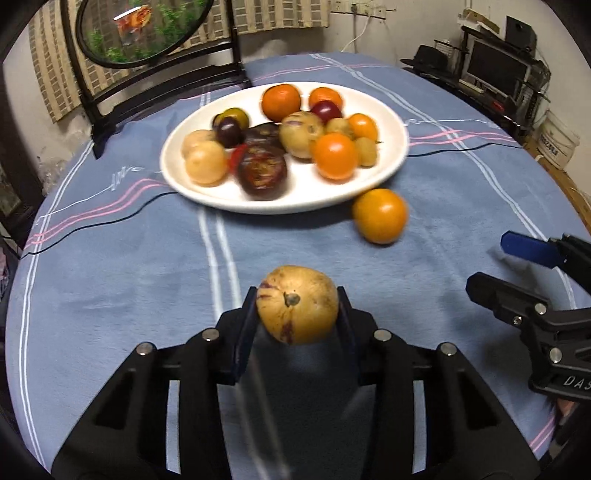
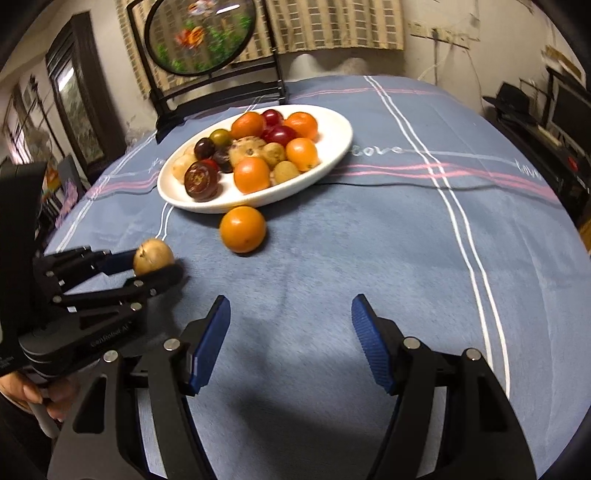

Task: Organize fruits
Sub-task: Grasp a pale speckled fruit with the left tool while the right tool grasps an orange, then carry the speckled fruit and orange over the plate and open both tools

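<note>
My left gripper (image 1: 297, 306) is shut on a tan fruit with purple streaks (image 1: 297, 304), held above the blue tablecloth; the fruit (image 2: 153, 256) and the left gripper (image 2: 159, 264) also show at the left of the right wrist view. A white plate (image 1: 388, 122) ahead holds several oranges, dark purple fruits and tan fruits; it also shows in the right wrist view (image 2: 332, 125). One orange (image 1: 379, 216) lies on the cloth just beside the plate's near rim, seen too in the right wrist view (image 2: 242, 229). My right gripper (image 2: 290, 317) is open and empty over the cloth; it shows at the right of the left wrist view (image 1: 491, 266).
A round picture in a black stand (image 1: 140, 29) stands at the table's far left, behind the plate. Shelves with a monitor (image 1: 495, 70) and a white bucket (image 1: 557, 140) are beyond the table's right edge.
</note>
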`<control>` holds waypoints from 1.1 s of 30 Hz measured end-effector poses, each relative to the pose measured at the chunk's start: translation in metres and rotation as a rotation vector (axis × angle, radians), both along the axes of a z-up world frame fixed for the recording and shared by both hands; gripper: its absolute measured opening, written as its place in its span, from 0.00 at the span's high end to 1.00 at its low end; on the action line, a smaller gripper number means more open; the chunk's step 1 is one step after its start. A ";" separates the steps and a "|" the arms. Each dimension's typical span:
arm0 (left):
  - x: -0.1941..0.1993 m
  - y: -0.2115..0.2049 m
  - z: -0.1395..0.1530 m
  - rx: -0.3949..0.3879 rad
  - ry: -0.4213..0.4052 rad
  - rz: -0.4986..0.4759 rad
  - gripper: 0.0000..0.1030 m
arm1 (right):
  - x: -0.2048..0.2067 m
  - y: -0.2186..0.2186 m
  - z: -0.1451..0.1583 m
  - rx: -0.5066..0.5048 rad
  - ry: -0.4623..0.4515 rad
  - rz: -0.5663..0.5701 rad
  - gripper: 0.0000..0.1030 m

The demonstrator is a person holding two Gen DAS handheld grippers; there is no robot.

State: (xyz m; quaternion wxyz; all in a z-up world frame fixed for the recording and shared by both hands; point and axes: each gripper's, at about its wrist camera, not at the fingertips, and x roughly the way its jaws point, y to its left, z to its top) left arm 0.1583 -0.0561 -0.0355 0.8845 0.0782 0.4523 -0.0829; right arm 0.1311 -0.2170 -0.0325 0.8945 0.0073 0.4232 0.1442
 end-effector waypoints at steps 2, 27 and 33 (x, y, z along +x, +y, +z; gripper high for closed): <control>0.002 0.008 0.002 -0.012 -0.007 0.013 0.60 | 0.007 0.011 0.001 -0.032 -0.007 0.015 0.34; 0.011 0.029 -0.010 -0.112 0.018 0.038 0.60 | 0.053 0.038 -0.011 -0.070 0.036 0.008 0.64; 0.010 0.028 -0.010 -0.104 0.014 0.040 0.60 | 0.028 0.004 -0.006 -0.012 0.032 -0.054 0.64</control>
